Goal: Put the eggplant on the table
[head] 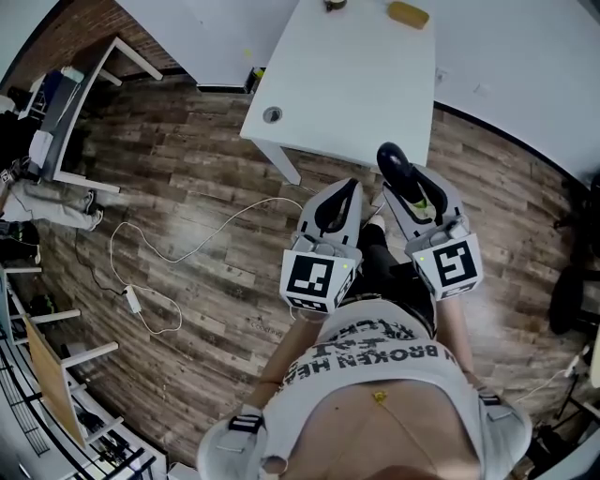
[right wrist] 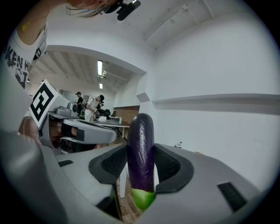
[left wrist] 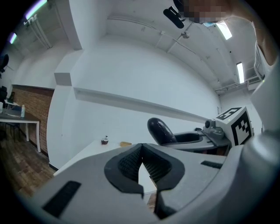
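Observation:
A dark purple eggplant (head: pixel 396 167) with a green stem end stands upright between the pads of my right gripper (head: pixel 401 184), which is shut on it. In the right gripper view the eggplant (right wrist: pixel 140 148) fills the gap of that gripper (right wrist: pixel 141 165). My left gripper (head: pixel 349 187) is beside it on the left, shut, with nothing in it; its pads meet at the tips (left wrist: pixel 141 152). From the left gripper view the eggplant (left wrist: pixel 160 130) shows to the right. Both grippers hover over the wooden floor just short of the near edge of the white table (head: pixel 347 84).
On the table's far end lie a yellow-brown object (head: pixel 408 14) and a small dark cupcake-like item (left wrist: pixel 104 140). A round hole (head: pixel 272 114) sits near the table's left corner. A white cable (head: pixel 178 253) loops on the floor. A desk (head: pixel 84 103) stands at left.

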### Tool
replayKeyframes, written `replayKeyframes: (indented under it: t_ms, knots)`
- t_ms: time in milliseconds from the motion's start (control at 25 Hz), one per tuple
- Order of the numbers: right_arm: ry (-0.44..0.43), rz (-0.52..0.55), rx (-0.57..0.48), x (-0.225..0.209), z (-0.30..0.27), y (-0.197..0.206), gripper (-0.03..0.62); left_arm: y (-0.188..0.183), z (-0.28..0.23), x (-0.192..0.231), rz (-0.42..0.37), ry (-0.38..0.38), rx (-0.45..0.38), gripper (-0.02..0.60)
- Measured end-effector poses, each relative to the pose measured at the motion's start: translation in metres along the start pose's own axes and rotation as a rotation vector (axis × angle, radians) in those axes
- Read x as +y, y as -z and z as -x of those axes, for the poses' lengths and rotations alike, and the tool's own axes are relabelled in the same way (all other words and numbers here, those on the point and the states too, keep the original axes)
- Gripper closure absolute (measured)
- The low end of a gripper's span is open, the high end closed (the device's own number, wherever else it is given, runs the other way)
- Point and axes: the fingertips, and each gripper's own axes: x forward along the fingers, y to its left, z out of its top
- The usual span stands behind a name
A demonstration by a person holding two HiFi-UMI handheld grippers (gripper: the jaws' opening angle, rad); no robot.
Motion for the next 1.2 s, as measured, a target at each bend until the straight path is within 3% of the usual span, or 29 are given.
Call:
replayKeyframes:
  t_ms: [800, 1200]
  knots:
    - [-0.122, -0.023, -0.046, -0.138, -0.137, -0.011, 0.402, -0.041, -0.176, 0.068, -0.034, -0.079, 0.01, 0.575]
    - [-0.132, -0.035, -0.022, -0.177, -0.172, -0.002, 0.402, -0.041, -0.216, 0.087, -0.038, -0.093, 0.039, 0.575]
